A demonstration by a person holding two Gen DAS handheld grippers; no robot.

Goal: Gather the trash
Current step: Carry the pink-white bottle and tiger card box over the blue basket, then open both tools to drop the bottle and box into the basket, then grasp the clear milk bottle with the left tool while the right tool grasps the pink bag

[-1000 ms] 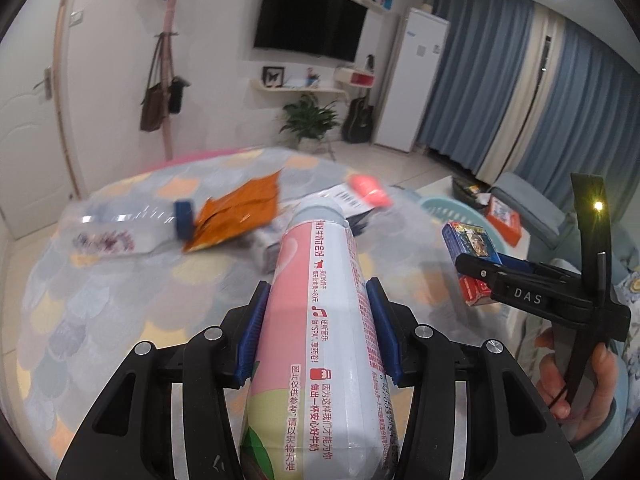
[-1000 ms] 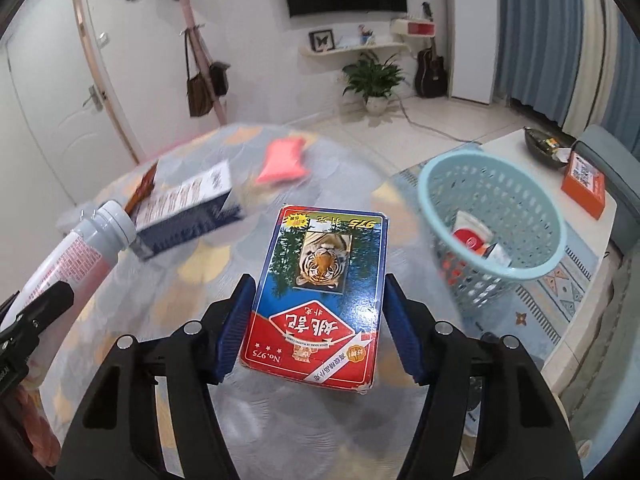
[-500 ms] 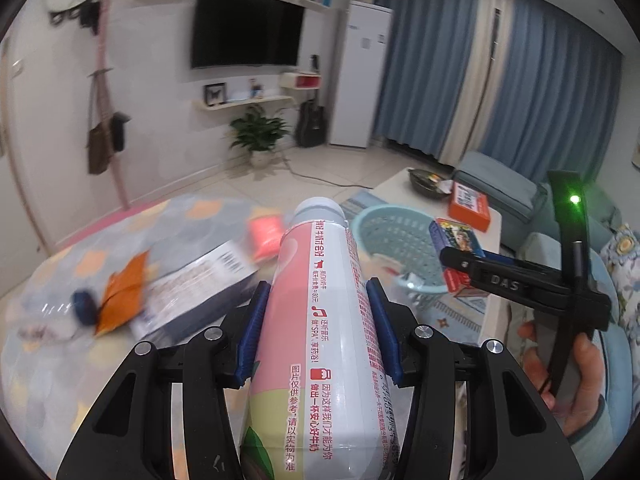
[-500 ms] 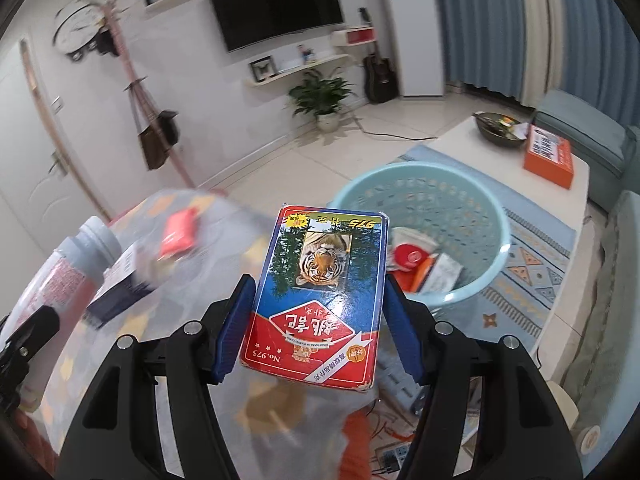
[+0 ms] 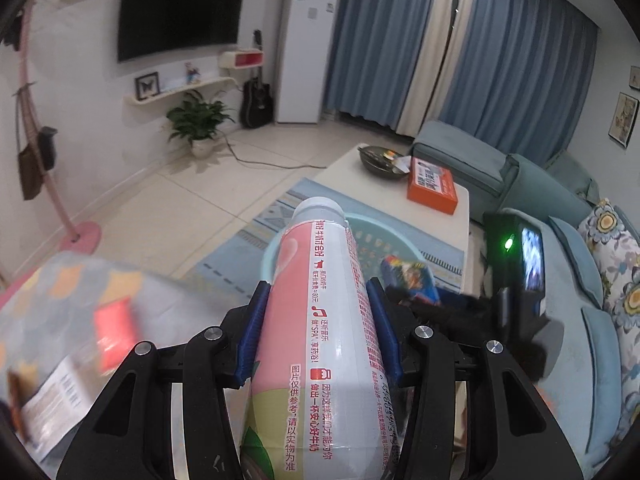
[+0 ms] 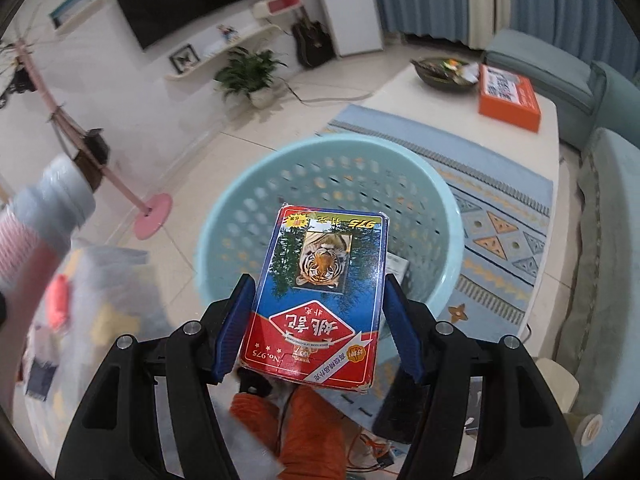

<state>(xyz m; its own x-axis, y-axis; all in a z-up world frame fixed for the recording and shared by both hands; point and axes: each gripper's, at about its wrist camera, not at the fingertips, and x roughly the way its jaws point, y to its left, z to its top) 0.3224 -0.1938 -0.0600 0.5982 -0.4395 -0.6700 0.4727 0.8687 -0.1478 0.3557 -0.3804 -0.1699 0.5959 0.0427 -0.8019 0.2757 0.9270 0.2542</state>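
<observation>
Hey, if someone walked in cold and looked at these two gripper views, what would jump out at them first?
Probably the tiger-print card box clamped in the right gripper, held in front of the light blue basket on the floor. Next, the pink and white bottle gripped by the left gripper, its cap end pointing toward that same basket. Behind it, an orange box sits on the white coffee table.

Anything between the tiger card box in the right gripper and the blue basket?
Nothing visible. The card box is held in the right gripper above the open mouth of the basket, with only air between them.
</observation>
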